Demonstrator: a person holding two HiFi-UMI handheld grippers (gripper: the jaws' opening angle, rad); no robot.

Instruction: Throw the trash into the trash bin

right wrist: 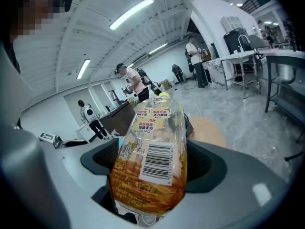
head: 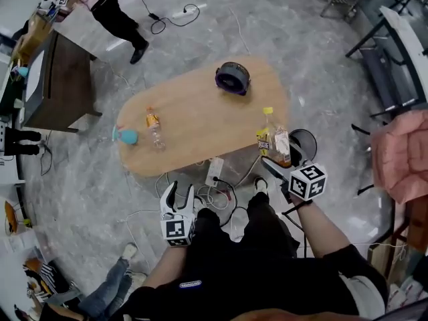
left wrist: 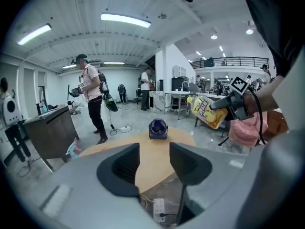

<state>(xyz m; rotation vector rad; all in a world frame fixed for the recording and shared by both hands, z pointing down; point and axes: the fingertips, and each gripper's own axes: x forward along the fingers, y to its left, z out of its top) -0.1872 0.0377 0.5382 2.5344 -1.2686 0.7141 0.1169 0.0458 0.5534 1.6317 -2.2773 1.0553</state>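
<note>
My right gripper (head: 277,160) is shut on a clear bottle with a yellow cap and a yellow label (head: 273,141), held in the air off the right end of the oval wooden table (head: 194,112). In the right gripper view the bottle (right wrist: 151,161) fills the gap between the jaws. A round dark trash bin (head: 305,142) stands on the floor just behind the bottle. My left gripper (head: 179,198) hangs open and empty over the floor in front of the table; its jaws (left wrist: 153,163) point at the table. A second bottle (head: 154,129) lies on the table's left part.
A purple fan (head: 232,77) stands at the table's far end, and a teal object (head: 125,136) lies at its left edge. A power strip (head: 214,171) with cables lies under the table. A dark desk (head: 57,82) is at the left, pink cloth (head: 400,156) at the right. A person (head: 110,9) stands beyond.
</note>
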